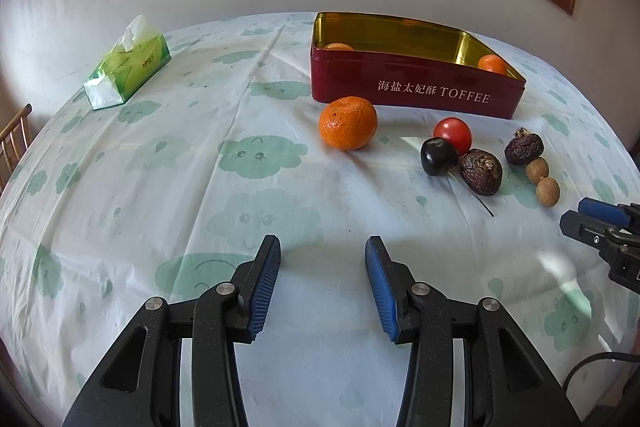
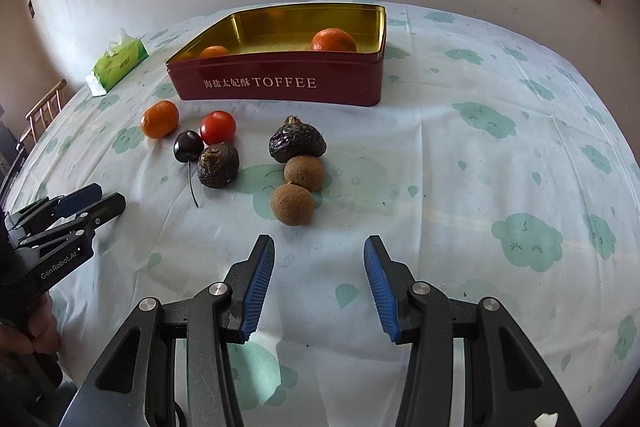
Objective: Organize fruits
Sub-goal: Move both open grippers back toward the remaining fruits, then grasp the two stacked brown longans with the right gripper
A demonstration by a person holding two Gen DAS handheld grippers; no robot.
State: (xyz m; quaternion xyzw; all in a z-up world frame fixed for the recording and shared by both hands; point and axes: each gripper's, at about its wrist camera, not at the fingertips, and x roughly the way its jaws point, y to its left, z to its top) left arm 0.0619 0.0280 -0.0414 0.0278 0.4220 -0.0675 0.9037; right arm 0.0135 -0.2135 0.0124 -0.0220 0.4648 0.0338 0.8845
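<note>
A red toffee tin (image 1: 416,95) (image 2: 280,87) with a gold inside holds two mandarins (image 2: 333,41) (image 2: 214,51). In front of it on the cloth lie a mandarin (image 1: 348,123) (image 2: 159,119), a red tomato (image 1: 453,135) (image 2: 218,127), a dark cherry (image 1: 438,157) (image 2: 188,146), two dark wrinkled fruits (image 1: 481,171) (image 2: 297,140) and two brown longans (image 1: 547,191) (image 2: 292,205). My left gripper (image 1: 322,247) (image 2: 110,199) is open and empty, short of the mandarin. My right gripper (image 2: 319,247) (image 1: 576,213) is open and empty, just short of the longans.
A green tissue pack (image 1: 128,67) (image 2: 118,63) lies at the far left of the table. A wooden chair (image 2: 44,109) stands beyond the table's left edge. The wall and a window are behind the table.
</note>
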